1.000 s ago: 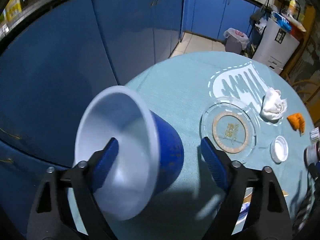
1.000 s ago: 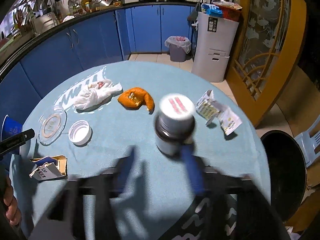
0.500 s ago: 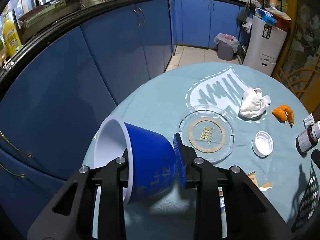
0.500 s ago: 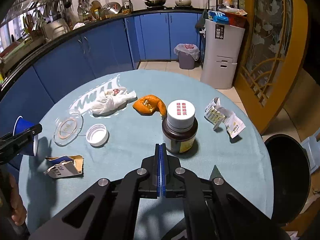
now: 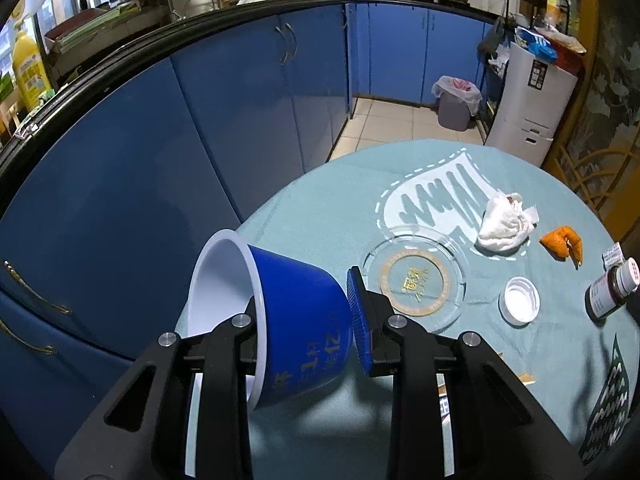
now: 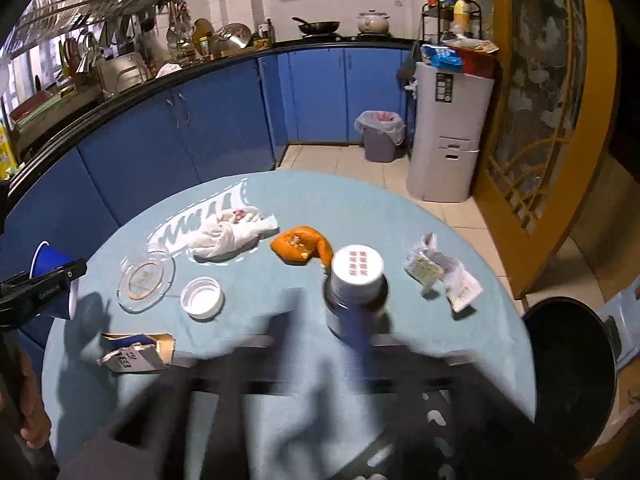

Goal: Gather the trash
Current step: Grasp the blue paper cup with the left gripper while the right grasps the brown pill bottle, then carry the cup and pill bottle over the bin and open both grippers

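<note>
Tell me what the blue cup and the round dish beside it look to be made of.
Cup: likely thin plastic or coated paper; glossy blue outside with printing, smooth white inside, thin rim. Dish: clear glass or hard plastic; see-through, with glinting rim and gold ring print.

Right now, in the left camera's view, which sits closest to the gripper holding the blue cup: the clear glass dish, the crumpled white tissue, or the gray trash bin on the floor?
From the left gripper:
1. Clear glass dish, just ahead on the table, to the right.
2. Crumpled white tissue, beyond the dish, farther right.
3. Gray trash bin, off the table, by the blue cabinets.
</note>
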